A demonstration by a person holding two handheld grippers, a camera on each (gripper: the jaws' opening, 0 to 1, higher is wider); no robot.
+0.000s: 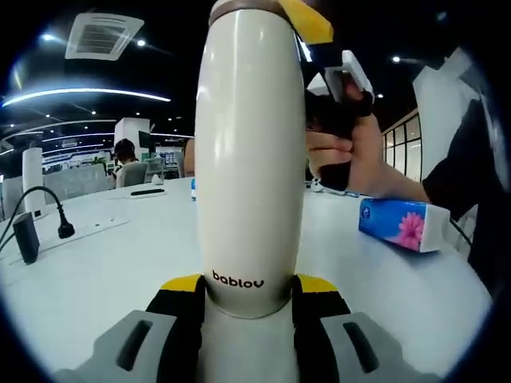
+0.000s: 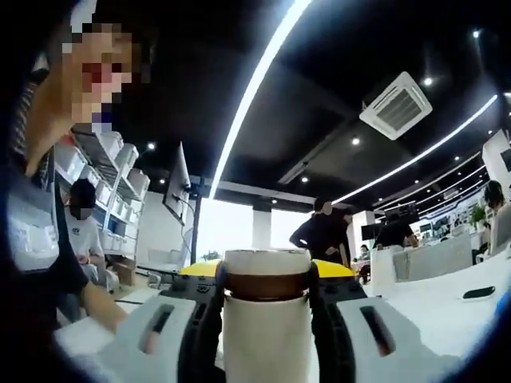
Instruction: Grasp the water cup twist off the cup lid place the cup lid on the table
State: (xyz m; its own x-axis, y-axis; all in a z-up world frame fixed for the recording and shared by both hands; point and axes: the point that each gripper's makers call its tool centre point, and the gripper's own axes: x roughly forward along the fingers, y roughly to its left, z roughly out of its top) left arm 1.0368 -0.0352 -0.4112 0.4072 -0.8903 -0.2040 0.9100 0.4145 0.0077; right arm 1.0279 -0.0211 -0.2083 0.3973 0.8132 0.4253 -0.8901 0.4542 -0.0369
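Observation:
A tall cream water cup point(image 1: 251, 159) marked "bablov" stands upright over the white table point(image 1: 120, 255). My left gripper point(image 1: 249, 287) is shut on the cup's lower body, a yellow-tipped jaw on each side. In the right gripper view the cream lid point(image 2: 266, 262) sits on the cup's top above a brown ring point(image 2: 266, 286), and my right gripper point(image 2: 266, 279) is shut on it. From the left gripper view, the right gripper point(image 1: 310, 22) reaches the cup's top from the right, held by a person's hand point(image 1: 355, 155).
A blue and pink tissue pack point(image 1: 403, 223) lies on the table to the right of the cup. A power strip with a black plug point(image 1: 64, 230) and a black adapter point(image 1: 26, 238) lie at the left. People stand and sit in the office behind.

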